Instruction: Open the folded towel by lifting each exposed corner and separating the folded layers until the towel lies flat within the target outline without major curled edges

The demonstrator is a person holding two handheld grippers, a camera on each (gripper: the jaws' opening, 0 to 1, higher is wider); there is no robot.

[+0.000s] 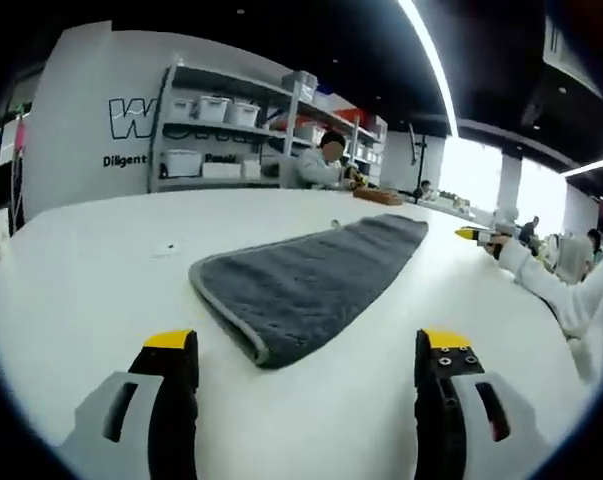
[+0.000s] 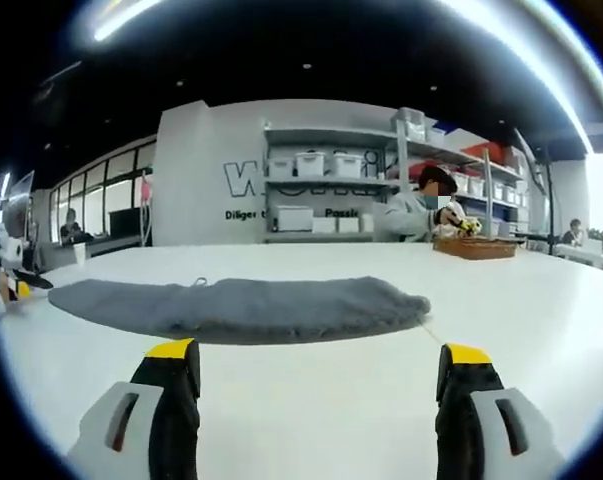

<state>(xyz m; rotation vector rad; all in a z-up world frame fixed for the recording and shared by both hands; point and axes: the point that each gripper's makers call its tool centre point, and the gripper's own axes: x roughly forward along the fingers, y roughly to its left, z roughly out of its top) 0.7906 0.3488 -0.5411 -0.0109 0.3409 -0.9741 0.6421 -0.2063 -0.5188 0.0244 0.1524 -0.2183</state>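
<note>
- The towel [image 1: 311, 285] is plain dark grey, with a slightly lighter grey band along its hem; in the right gripper view [image 2: 236, 305] it shows the same even grey.
- The counter [image 1: 101, 290] is plain white.
- The left gripper [image 1: 308, 375] has black jaws with yellow tips and pale grey shells.
- The right gripper [image 2: 321, 385] has the same black, yellow and pale grey.
- The wall [image 2: 201, 150] is white with black lettering.
- The shelf [image 2: 331, 180] is grey and carries white bins.
- The basket [image 2: 476, 247] is brown.
- The sleeve [image 1: 556, 285] is white.
- The ceiling [image 2: 311, 50] is black with bright white light strips.
</note>
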